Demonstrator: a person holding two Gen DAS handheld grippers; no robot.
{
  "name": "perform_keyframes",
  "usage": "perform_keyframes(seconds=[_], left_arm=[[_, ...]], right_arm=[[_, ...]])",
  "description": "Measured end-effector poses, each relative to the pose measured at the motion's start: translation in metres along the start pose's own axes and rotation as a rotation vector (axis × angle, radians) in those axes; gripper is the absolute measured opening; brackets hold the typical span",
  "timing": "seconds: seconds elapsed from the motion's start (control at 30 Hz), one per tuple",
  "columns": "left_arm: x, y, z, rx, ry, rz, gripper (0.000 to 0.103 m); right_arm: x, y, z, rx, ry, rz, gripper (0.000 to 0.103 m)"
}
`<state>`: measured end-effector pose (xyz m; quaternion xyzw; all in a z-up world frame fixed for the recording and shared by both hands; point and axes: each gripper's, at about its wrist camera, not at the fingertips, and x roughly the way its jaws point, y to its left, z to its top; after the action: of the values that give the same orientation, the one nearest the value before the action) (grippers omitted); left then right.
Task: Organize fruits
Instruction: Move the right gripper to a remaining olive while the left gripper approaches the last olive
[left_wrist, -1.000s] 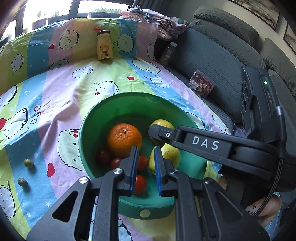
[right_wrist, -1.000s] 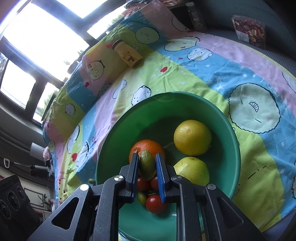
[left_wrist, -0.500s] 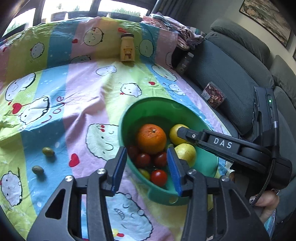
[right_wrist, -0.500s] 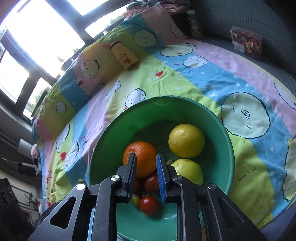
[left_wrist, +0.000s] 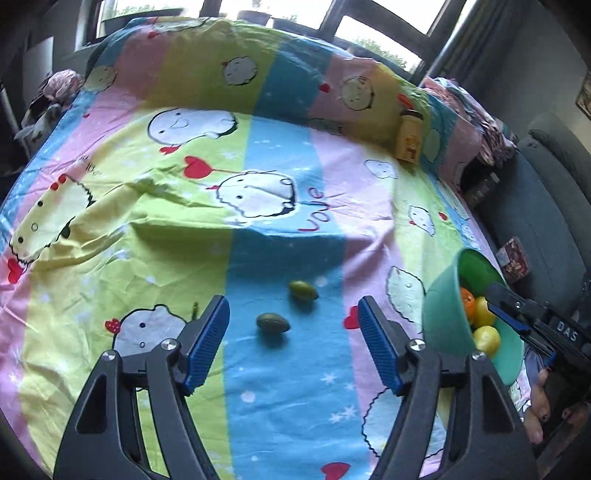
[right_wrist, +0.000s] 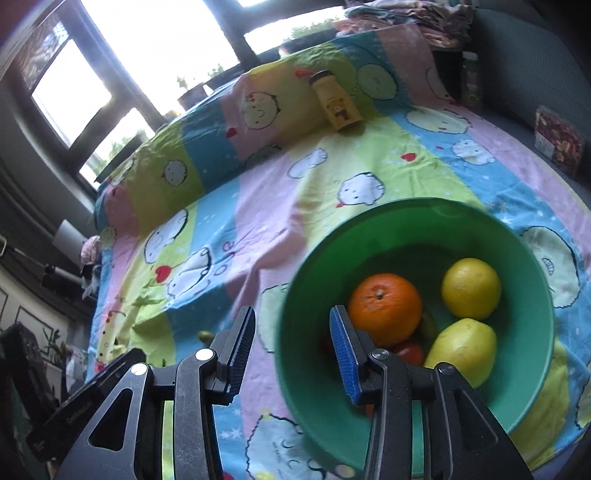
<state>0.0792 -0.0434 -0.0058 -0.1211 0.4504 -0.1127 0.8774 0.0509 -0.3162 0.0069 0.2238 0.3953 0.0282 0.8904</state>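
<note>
Both tools gape empty: left tool (left_wrist: 293, 345) above two olives (left_wrist: 273, 323), right tool (right_wrist: 291, 354) straddling the bowl (right_wrist: 295, 280) rim.

Right gripper (right_wrist: 291, 350) spread wide, empty, right finger over bowl (right_wrist: 532, 280) rim. Bowl holds orange (right_wrist: 384, 308), two lemons (right_wrist: 471, 288), tomato (right_wrist: 408, 350) partly hidden. Yellow bottle (right_wrist: 338, 101) stands far off on the cartoon sheet (right_wrist: 258, 221).

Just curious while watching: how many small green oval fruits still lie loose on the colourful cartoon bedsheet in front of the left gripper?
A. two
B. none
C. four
A: two small green oval fruits lie apart on the sheet's blue stripe, ahead of the open left gripper.
</note>
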Motion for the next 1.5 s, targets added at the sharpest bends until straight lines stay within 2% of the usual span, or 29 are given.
perform_keyframes(seconds=[0.17, 0.33, 0.47, 0.7, 0.9, 1.13, 1.2, 1.37, 1.43, 1.5], left_arm=[[0.013, 0.014, 0.002, -0.028, 0.034, -0.004, 0.071], [0.032, 0.015, -0.002, -0.027, 0.082, 0.014, 0.069], [0.043, 0.017, -0.003, -0.026, 0.116, 0.021, 0.068], [0.055, 0.022, -0.006, -0.054, 0.162, 0.026, 0.063], [0.059, 0.018, -0.01, -0.032, 0.179, 0.037, 0.06], [0.06, 0.016, -0.012, -0.014, 0.16, 0.061, 0.046], [0.061, 0.014, -0.013, -0.014, 0.157, 0.059, 0.043], [0.063, 0.01, -0.014, 0.02, 0.143, 0.106, 0.022], [0.064, 0.01, -0.015, 0.027, 0.138, 0.117, 0.017], [0.064, 0.012, -0.014, 0.025, 0.137, 0.115, 0.016]], right_arm=[[0.034, 0.052, 0.002, -0.136, 0.105, 0.052, 0.043], [0.092, 0.09, 0.006, -0.212, 0.272, 0.105, 0.043], [0.132, 0.102, -0.003, -0.249, 0.351, 0.078, 0.043], [0.154, 0.112, -0.012, -0.289, 0.355, 0.074, 0.043], [0.161, 0.115, -0.018, -0.324, 0.354, 0.048, 0.042], [0.163, 0.116, -0.022, -0.338, 0.333, 0.022, 0.025], [0.163, 0.116, -0.023, -0.335, 0.328, 0.015, 0.024], [0.161, 0.116, -0.027, -0.328, 0.319, 0.016, 0.024], [0.16, 0.115, -0.027, -0.32, 0.321, 0.024, 0.024], [0.159, 0.113, -0.028, -0.308, 0.323, 0.033, 0.024]])
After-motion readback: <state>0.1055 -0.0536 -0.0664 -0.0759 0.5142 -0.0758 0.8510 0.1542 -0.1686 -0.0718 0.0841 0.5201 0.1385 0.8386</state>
